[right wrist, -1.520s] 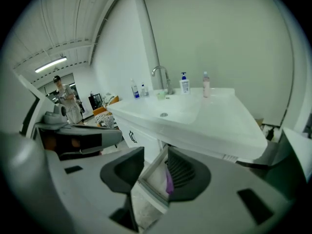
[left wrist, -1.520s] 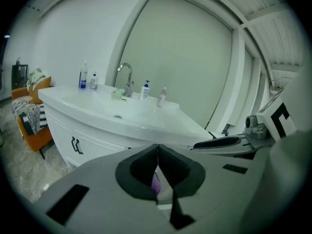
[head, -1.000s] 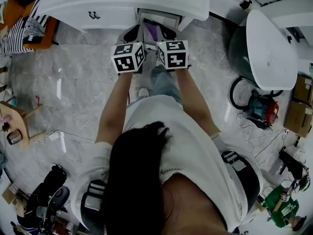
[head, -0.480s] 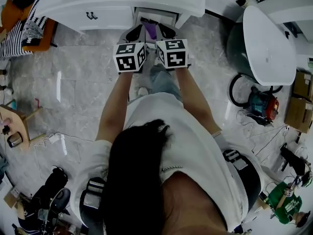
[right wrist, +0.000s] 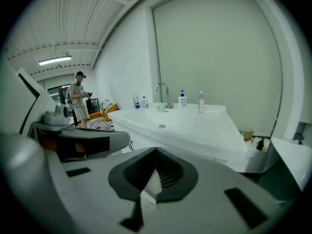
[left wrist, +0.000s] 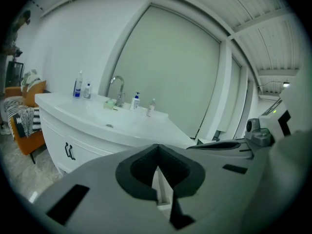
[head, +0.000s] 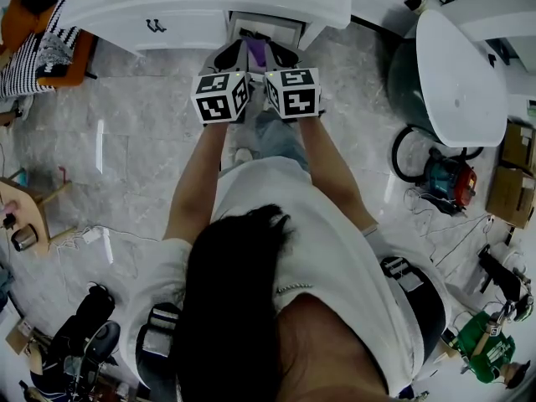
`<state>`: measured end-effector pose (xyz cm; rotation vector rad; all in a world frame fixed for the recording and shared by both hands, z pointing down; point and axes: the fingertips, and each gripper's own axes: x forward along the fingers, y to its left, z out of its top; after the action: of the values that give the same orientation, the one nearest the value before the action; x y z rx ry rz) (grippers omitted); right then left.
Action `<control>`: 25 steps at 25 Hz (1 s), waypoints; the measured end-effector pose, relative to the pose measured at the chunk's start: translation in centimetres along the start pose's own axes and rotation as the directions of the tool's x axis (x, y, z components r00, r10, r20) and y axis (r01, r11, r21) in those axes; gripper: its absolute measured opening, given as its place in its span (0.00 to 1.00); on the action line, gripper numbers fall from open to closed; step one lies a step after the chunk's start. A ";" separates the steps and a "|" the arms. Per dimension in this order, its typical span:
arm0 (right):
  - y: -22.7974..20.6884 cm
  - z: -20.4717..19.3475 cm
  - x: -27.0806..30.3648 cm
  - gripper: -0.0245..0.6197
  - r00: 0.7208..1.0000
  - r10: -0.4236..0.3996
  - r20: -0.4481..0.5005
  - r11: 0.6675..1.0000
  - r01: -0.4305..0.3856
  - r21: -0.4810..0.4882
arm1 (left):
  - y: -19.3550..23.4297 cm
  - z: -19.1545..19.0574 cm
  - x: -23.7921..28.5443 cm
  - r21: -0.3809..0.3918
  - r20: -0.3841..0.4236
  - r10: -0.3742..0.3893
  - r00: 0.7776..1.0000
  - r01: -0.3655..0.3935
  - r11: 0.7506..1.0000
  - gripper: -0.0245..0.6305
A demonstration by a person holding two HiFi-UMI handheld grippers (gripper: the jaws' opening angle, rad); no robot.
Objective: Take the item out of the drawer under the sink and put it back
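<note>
Head view: your left gripper [head: 232, 55] and right gripper [head: 282, 54] are both pressed together, empty; spread one before reaching the purple item [head: 256, 54] in the drawer [head: 285, 28] at 12 o'clock.

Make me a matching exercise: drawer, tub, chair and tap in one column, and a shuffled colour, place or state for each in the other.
Things
1 drawer
2 tub
3 chair
4 tap

Colour, place or state
A orange
B at the sink, among bottles
C pulled open
D white, far right in the head view

Pairs: 1-C, 2-D, 3-A, 4-B
</note>
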<state>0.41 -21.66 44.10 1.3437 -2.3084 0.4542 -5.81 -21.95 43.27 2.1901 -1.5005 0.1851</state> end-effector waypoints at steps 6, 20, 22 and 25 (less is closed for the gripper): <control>-0.8 -0.5 0.4 0.06 1.000 -0.001 -0.015 1.000 0.001 0.017 | 0.0 -0.8 0.8 -0.007 -0.027 0.011 1.000 -0.011 1.000 0.04; -1.6 -4.9 3.5 0.23 0.987 0.070 -0.144 0.993 -0.056 0.105 | 1.8 -4.6 3.1 -0.050 -0.125 0.058 0.990 -0.064 0.997 0.04; -1.4 -5.5 4.3 0.30 0.982 0.095 -0.164 0.989 -0.075 0.123 | 2.4 -5.2 3.5 -0.056 -0.143 0.063 0.988 -0.072 0.996 0.04; -1.3 -6.2 5.5 0.35 0.972 0.135 -0.193 0.983 -0.108 0.146 | 3.3 -6.1 4.3 -0.066 -0.170 0.076 0.982 -0.088 0.994 0.04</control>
<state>0.38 -23.37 52.34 1.1595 -2.2315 0.7627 -6.17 -23.70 51.19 2.0038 -1.4806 0.3284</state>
